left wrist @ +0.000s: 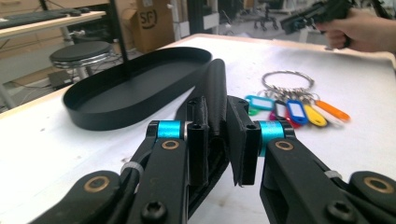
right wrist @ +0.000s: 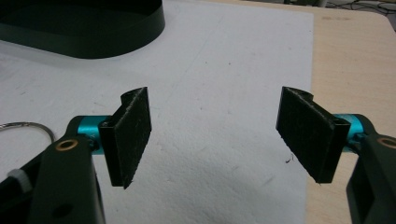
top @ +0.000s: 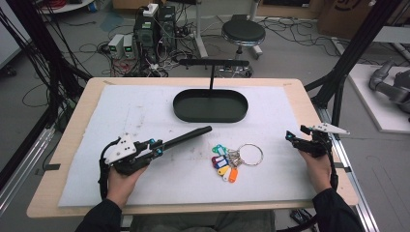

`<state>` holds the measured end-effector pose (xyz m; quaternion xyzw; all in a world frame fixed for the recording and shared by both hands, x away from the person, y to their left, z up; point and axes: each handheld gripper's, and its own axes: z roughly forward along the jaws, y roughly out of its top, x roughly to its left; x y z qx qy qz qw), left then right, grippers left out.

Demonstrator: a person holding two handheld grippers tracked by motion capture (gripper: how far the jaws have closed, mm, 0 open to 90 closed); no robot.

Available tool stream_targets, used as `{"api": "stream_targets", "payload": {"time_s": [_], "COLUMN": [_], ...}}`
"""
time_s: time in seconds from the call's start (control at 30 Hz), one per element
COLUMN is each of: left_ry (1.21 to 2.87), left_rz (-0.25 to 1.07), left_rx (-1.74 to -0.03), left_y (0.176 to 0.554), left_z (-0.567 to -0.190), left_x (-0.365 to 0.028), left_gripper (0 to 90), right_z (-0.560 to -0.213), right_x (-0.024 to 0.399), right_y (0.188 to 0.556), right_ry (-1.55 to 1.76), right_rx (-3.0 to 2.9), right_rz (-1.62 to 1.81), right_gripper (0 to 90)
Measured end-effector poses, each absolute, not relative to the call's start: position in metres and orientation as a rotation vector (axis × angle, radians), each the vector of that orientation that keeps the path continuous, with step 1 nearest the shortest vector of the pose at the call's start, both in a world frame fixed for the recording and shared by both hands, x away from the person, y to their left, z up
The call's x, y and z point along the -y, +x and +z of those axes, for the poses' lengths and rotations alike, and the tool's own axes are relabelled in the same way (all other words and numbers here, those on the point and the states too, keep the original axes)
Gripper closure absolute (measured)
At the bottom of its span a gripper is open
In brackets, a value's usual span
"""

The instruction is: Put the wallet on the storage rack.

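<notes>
My left gripper (top: 158, 149) is shut on one end of a black rod (top: 188, 137), which slants away to the right toward a black oval tray (top: 210, 119). In the left gripper view the rod (left wrist: 215, 88) sits clamped between the pads of that gripper (left wrist: 217, 140). A key ring with several coloured tags (top: 227, 163) lies on the white mat to the right of the rod's tip. My right gripper (top: 291, 137) is held at the mat's right edge, and its jaws (right wrist: 215, 135) stand open with nothing between them.
A black T-shaped stand (top: 212, 65) rises behind the tray. The white mat (top: 135, 111) covers most of the wooden table (top: 77, 121). The key tags (left wrist: 292, 109) lie beyond the tray's (left wrist: 93, 114) right end in the left gripper view. Cables, a stool and boxes crowd the floor beyond.
</notes>
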<state>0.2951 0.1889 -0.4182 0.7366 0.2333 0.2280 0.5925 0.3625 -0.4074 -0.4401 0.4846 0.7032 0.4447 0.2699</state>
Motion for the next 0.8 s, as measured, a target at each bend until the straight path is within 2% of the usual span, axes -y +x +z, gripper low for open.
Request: {"api": "stream_targets", "payload": {"time_s": [0.2, 0.3, 0.43, 0.67, 0.8], "left_ry": [1.695, 1.694, 1.673, 1.659, 1.639], "left_rz": [0.55, 0.596, 0.623, 0.662, 0.637], "left_rx": [-0.598, -0.598, -0.645, -0.662, -0.698], "left_y": [0.304, 0.306, 0.309, 0.314, 0.318], "left_z": [-0.425, -0.426, -0.427, -0.428, -0.428], "left_x": [-0.201, -0.201, -0.202, -0.205, -0.208], "left_gripper": [76.5, 71.9, 55.1, 46.7, 46.9], "right_z": [-0.441, -0.441, -0.441, -0.441, -0.441], "right_x": [0.408, 0.408, 0.407, 0.406, 0.406], "right_y": [0.363, 0.364, 0.363, 0.363, 0.364], "right_ry": [1.318, 1.315, 1.313, 1.311, 1.31], "right_rx": [-1.897, -1.903, -1.906, -1.911, -1.913], "right_rz": [1.189, 1.189, 1.187, 1.183, 1.181], "right_gripper": [27.2, 27.3, 27.3, 27.3, 27.3]}}
